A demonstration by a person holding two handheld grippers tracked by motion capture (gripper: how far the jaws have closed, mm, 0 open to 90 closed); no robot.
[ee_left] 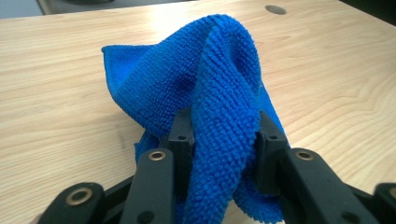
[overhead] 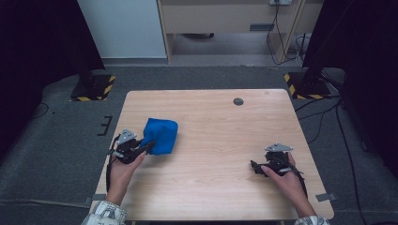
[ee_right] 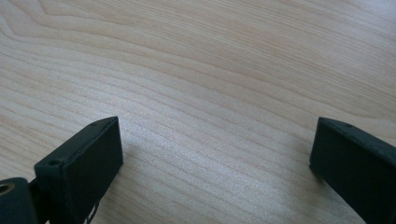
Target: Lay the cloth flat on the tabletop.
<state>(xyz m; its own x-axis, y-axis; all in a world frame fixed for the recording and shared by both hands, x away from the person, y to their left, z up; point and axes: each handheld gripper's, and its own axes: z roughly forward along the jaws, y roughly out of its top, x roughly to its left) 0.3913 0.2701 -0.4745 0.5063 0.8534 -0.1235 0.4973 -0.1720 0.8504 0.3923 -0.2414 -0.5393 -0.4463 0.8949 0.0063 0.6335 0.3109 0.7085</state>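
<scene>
Blue cloth (ee_left: pixel 219 93) pinched between the left tongs (ee_left: pixel 224 140) near the left edge of the worktop (overhead: pixel 216 187), partly lifted (lower folds resting on the wood), right tongs (ee_right: pixel 215 154) wide apart, holding nothing.

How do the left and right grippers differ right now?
The left gripper is shut on a fold of the blue cloth; the right gripper is open, with bare table between its jaws. The left sits at the table's left edge beside the cloth, the right near the right edge, apart from it. Both are black and hand-held.
</scene>
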